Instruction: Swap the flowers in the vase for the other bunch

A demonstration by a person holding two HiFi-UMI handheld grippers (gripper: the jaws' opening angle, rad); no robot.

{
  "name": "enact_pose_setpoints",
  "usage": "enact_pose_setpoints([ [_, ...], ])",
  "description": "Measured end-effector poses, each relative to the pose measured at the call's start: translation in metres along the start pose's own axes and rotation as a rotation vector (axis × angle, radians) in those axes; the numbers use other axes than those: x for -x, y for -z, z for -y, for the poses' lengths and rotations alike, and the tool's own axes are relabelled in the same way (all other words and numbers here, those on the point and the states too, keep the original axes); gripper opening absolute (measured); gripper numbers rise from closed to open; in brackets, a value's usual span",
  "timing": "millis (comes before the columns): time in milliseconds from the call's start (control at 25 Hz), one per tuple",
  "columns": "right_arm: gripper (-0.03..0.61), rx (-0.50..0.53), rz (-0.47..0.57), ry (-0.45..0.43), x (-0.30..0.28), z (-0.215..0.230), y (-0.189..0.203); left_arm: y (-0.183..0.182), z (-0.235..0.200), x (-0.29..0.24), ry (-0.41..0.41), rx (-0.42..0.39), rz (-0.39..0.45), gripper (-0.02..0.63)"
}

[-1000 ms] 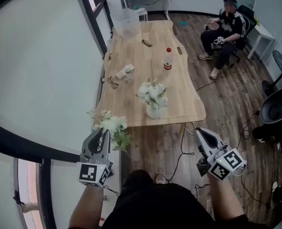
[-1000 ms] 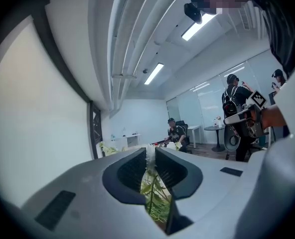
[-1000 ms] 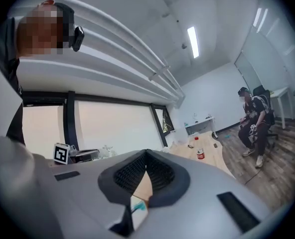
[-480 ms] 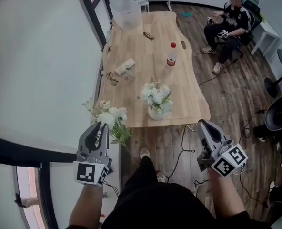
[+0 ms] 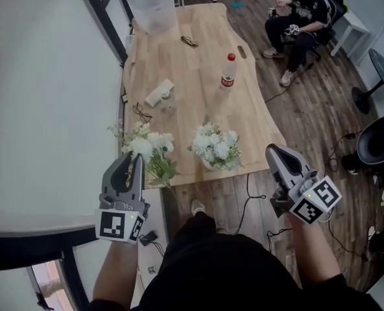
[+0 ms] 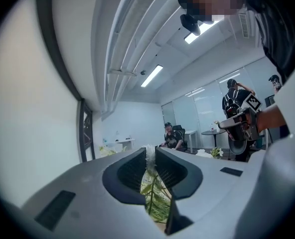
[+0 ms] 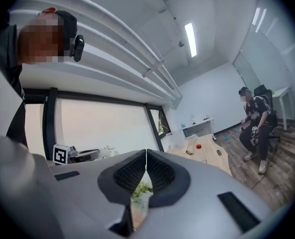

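Observation:
My left gripper (image 5: 135,155) is shut on the stems of a loose bunch of white flowers (image 5: 146,149), holding it level at the front left corner of the wooden table (image 5: 192,76). In the left gripper view, green stems (image 6: 150,185) run between the closed pads of the left gripper (image 6: 150,153). A second white bunch (image 5: 215,142) stands in a small pale vase (image 5: 207,164) near the table's front edge, between the two grippers. My right gripper (image 5: 272,149) is shut and holds nothing, just right of the table's front corner. Its jaws meet in the right gripper view (image 7: 146,158).
Further back on the table are a red-capped bottle (image 5: 227,70), a clear plastic container (image 5: 153,11), glasses (image 5: 189,41) and a small packet (image 5: 159,93). A person sits on a chair (image 5: 302,18) at the far right. A white wall with a dark-framed window runs along the left.
Both grippers have moved forward toward the table. The held bunch now hangs over the table's front left corner, close beside the vase.

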State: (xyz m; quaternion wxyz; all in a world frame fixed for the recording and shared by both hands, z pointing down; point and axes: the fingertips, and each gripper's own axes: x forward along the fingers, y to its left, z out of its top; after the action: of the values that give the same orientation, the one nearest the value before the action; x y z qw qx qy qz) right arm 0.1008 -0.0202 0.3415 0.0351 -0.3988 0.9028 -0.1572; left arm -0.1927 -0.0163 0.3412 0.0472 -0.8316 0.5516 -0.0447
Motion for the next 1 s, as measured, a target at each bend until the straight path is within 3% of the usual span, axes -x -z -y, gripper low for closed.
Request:
enact_pose_setpoints([
  [240,0.028,0.011,-0.117,-0.013,-0.042,-0.002,0.011,0.012,-0.020,-0.043,0.062,-0.014,0.004,0.057],
  [480,0.028,-0.038,-0.138,-0.021,-0.058,0.012,0.018,0.031,-0.030,-0.071,0.126,0.047,-0.014,0.057],
  [800,0.033,-0.080,-0.172,-0.091,-0.077,0.013,0.024,0.041,-0.034,-0.082,0.133,0.061,-0.050,0.057],
  [920,0.066,-0.069,-0.211,-0.150,-0.082,0.009,0.029,0.036,-0.032,-0.082,0.115,0.049,-0.052,0.057],
  [1000,0.130,-0.057,-0.234,-0.190,-0.086,0.007,0.035,0.031,-0.037,-0.082,0.087,0.035,-0.043,0.057],
])
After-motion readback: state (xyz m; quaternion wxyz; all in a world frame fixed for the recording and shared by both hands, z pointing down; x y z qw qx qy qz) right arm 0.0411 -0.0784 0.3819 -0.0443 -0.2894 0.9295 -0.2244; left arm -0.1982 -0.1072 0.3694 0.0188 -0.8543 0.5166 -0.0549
